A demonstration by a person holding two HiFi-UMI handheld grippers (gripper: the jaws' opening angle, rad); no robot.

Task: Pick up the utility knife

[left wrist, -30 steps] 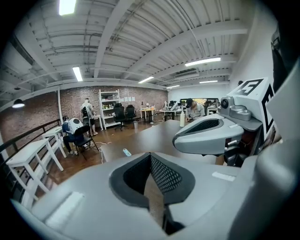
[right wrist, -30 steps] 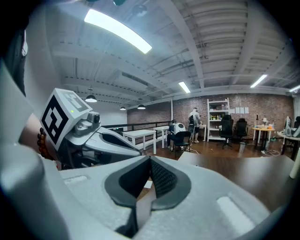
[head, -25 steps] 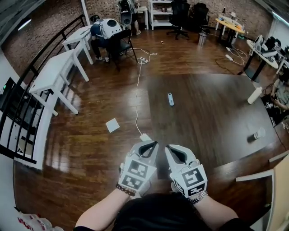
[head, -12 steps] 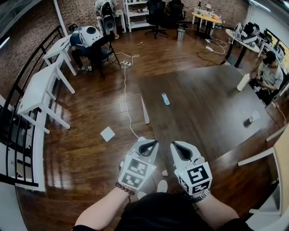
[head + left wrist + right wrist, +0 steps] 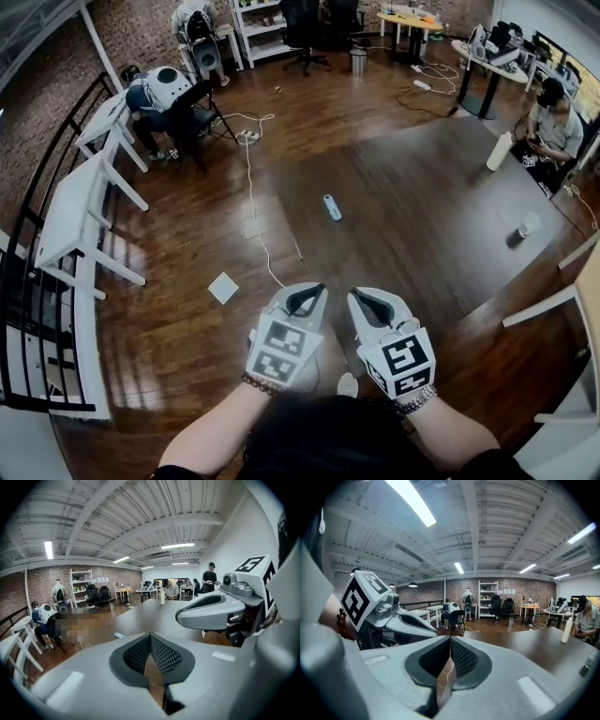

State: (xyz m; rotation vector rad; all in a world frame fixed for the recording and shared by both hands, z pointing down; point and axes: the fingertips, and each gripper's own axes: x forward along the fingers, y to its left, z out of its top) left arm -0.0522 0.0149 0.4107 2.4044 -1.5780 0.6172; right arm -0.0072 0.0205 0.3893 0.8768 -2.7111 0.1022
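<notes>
The utility knife [image 5: 331, 207], a small light-blue bar, lies on the dark table [image 5: 422, 216] near its left edge. It also shows small beyond the jaws in the left gripper view, as the utility knife [image 5: 119, 635]. My left gripper [image 5: 307, 292] and right gripper [image 5: 361, 298] are held side by side near the table's near corner, well short of the knife. Both are shut with nothing between the jaws. The left gripper view shows the right gripper [image 5: 206, 611] beside it, and the right gripper view shows the left gripper [image 5: 408, 620]. The right gripper view does not show the knife.
A white bottle [image 5: 498, 150] and a small cup [image 5: 525, 228] stand on the table's right side. White tables [image 5: 70, 216] and a railing line the left. A cable [image 5: 251, 187] and a white square [image 5: 223, 287] lie on the floor. People sit at the far left [image 5: 159, 89] and right [image 5: 553, 122].
The head view has swung, so the table and knife sit further left in the picture. Both grippers have shifted slightly together, still side by side and shut.
</notes>
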